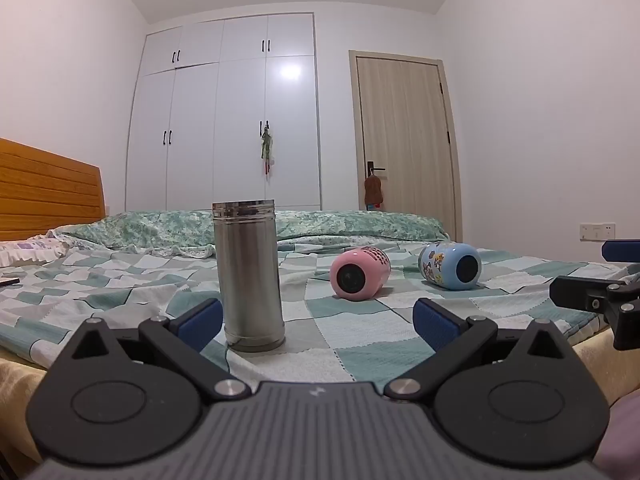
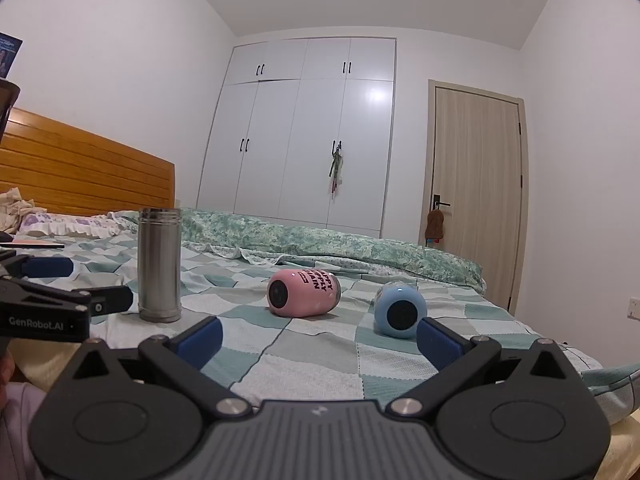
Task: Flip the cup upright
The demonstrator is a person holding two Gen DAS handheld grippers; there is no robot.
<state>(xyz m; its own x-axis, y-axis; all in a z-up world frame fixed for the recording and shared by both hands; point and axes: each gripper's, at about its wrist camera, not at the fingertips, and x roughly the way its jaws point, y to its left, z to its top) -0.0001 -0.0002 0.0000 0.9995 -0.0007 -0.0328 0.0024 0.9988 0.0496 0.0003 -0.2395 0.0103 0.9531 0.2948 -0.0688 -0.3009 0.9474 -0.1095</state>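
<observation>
Both grippers are hovering low at the near edge of the bed [image 1: 360, 356], the left gripper [image 1: 318, 326] spread wide and holding nothing, the right gripper [image 2: 320, 338] equally wide and holding nothing. Just ahead of the left one, a steel flask [image 1: 249, 276] is standing upright, its inside hidden. Farther back, 2 cups are lying on their sides on the checked blanket: a pink cup [image 2: 302, 294] and, to its right, a blue cup [image 2: 400, 310], dark ends facing the cameras, contents unreadable. Judging by this, the approach is only beginning; next, 1 gripper is needing to reach a fallen cup, close across its body and tip it upright.
</observation>
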